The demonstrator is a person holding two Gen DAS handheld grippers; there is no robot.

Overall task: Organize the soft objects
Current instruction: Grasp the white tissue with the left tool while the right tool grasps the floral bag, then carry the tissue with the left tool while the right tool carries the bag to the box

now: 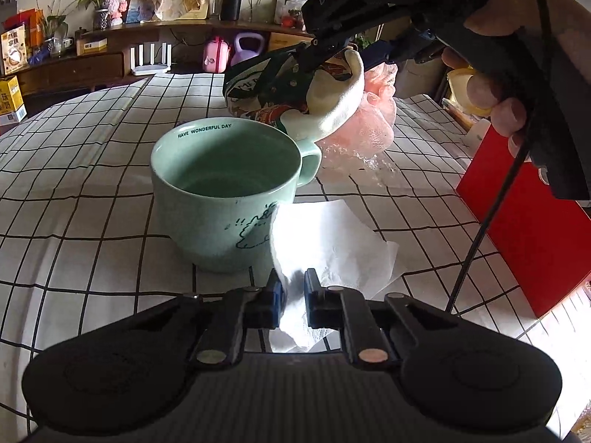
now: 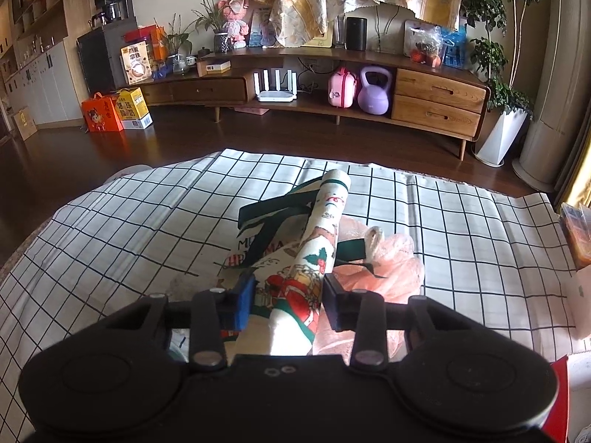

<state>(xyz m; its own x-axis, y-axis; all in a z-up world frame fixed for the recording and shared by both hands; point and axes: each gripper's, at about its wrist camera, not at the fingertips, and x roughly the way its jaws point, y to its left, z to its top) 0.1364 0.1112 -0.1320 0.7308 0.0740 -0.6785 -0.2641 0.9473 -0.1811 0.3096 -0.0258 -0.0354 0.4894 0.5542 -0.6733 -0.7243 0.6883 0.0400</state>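
Observation:
A white paper tissue [image 1: 332, 236] lies on the checked tablecloth [image 1: 74, 170] against a mint-green mug [image 1: 221, 192]. My left gripper [image 1: 293, 280] is shut on the tissue's near corner, which is pinched between the blue pads. A cream Christmas sock [image 2: 317, 243] with red and green prints runs between the fingers of my right gripper [image 2: 288, 284], and both pads press its sides. In the left wrist view the sock [image 1: 340, 99] droops from the right gripper [image 1: 314, 59] behind the mug. Beside the sock lies a pink mesh puff [image 2: 388, 269].
A printed cloth bag [image 2: 258, 243] with dark green straps lies under the sock. A red box [image 1: 528, 243] stands at the table's right edge. A person's hand [image 1: 495, 103] grips the right tool. A wooden sideboard [image 2: 436, 99] stands across the dark floor.

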